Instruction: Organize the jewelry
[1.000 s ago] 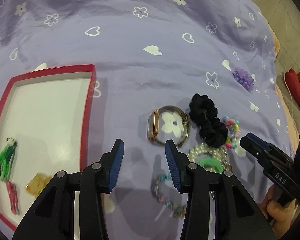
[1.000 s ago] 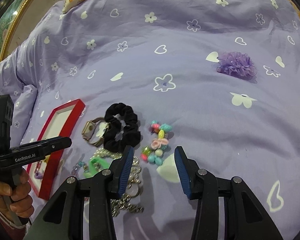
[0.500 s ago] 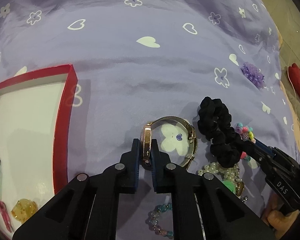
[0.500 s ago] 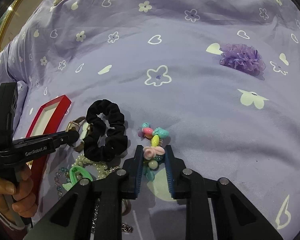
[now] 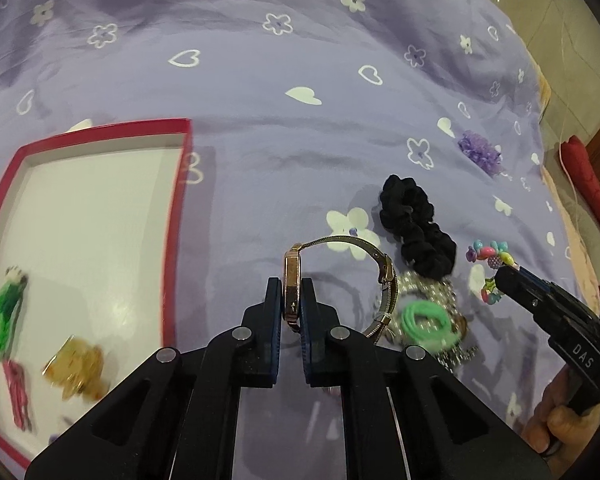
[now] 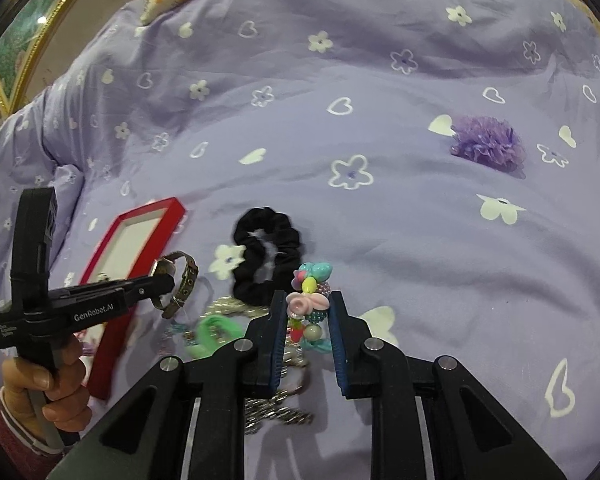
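My left gripper (image 5: 290, 282) is shut on the rose-gold case of a watch (image 5: 291, 262), whose mesh band (image 5: 350, 240) loops out to the right, held just off the purple sheet. The right wrist view shows that gripper (image 6: 166, 280) with the watch (image 6: 182, 276) near the red box (image 6: 168, 208). My right gripper (image 6: 307, 296) is shut on a colourful bead bracelet (image 6: 314, 270). In the left wrist view it (image 5: 504, 278) appears at the right with the beads (image 5: 488, 252). The red-rimmed white box (image 5: 178, 200) lies to the left.
In the box lie a green hair tie (image 5: 2, 312), a pink piece (image 5: 18, 396) and an amber clip (image 5: 76, 364). On the sheet lie a black scrunchie (image 6: 268, 248), a green tie (image 6: 212, 332), pearls (image 5: 428, 284), a chain (image 6: 276, 408) and a purple flower (image 6: 488, 144).
Both grippers went from open to shut, the left on the watch case, the right on the bead bracelet. The watch has since come off the white flower print toward me.
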The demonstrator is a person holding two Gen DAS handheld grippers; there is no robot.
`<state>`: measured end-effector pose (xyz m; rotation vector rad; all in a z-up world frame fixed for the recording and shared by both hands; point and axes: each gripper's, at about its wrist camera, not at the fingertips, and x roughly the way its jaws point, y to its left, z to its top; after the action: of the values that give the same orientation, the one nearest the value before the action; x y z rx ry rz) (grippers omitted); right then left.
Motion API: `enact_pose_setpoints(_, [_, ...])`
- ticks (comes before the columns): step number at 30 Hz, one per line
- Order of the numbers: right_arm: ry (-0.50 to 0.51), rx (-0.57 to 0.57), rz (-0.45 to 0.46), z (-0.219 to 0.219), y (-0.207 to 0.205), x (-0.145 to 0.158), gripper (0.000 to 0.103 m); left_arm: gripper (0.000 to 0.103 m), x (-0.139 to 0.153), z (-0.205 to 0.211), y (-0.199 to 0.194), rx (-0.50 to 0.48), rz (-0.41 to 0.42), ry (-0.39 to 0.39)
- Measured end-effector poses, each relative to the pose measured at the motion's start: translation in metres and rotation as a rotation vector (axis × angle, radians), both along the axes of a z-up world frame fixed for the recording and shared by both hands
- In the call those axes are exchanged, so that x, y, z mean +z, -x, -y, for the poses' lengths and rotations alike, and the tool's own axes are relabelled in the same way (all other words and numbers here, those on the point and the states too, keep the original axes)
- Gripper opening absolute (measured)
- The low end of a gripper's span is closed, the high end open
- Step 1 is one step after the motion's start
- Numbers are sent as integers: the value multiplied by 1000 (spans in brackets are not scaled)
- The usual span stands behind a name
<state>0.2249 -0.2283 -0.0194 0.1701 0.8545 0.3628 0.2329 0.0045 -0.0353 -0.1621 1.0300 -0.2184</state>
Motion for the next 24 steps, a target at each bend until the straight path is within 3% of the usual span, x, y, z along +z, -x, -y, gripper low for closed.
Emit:
enact_pose_setpoints(11, [-46, 77, 33, -31, 22, 21, 20, 7, 22, -29, 42, 43, 42, 24])
enact_pose_setpoints(24, [-65, 196, 38, -91, 28, 30, 20, 7, 30, -87, 63, 145, 65, 8])
